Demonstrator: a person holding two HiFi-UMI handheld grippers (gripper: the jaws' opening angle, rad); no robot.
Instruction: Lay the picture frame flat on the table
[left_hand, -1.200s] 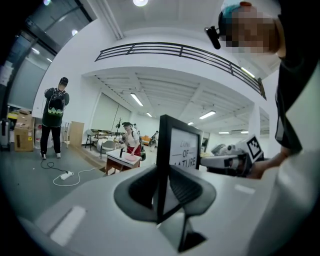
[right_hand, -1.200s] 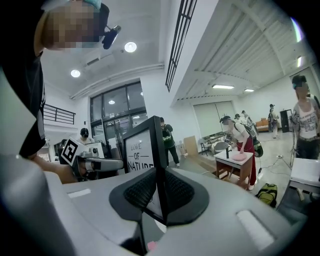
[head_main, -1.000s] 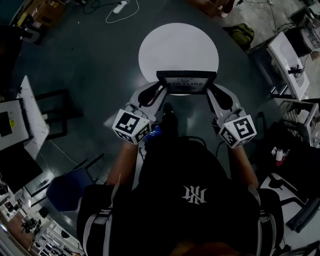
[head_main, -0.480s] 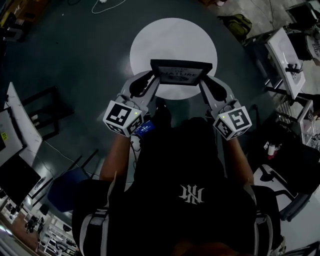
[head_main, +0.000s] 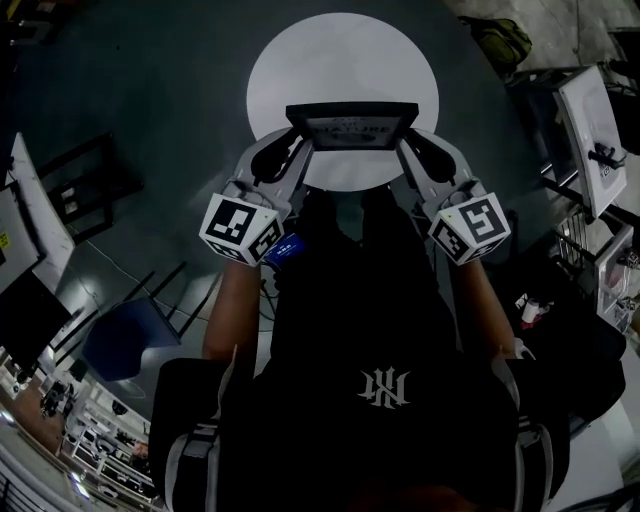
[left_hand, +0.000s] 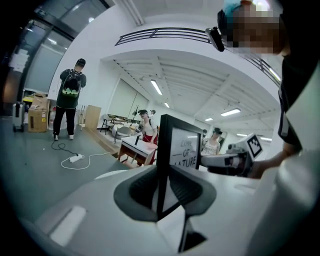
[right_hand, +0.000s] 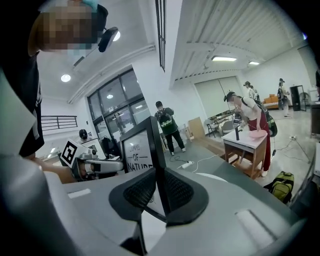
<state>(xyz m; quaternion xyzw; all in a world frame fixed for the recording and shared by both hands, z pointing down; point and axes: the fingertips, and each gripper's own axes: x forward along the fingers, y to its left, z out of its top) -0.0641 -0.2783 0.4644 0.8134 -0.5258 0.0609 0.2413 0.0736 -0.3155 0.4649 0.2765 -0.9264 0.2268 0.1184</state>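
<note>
Black and upright, the picture frame hangs above the near edge of the white table, its side rails clamped by the left gripper and right gripper, so uneven tilting or a loosened pinch could let it twist free and drop.

A picture frame holds a white print with dark capital letters on three lines. The lower two read "OF" and "NATURE". The small, blurred top line looks like "LOVE". In the left gripper view the last word shows only as "ATURE".

Seen from the head view, a cube below and left of the frame, on the left gripper, carries a black-and-white square marker without letters. A matching cube below and right of the frame, on the right gripper, carries another.

Farther below the frame, a black shirt bears a white emblem of interlaced upright strokes that spells no legible word.
</note>
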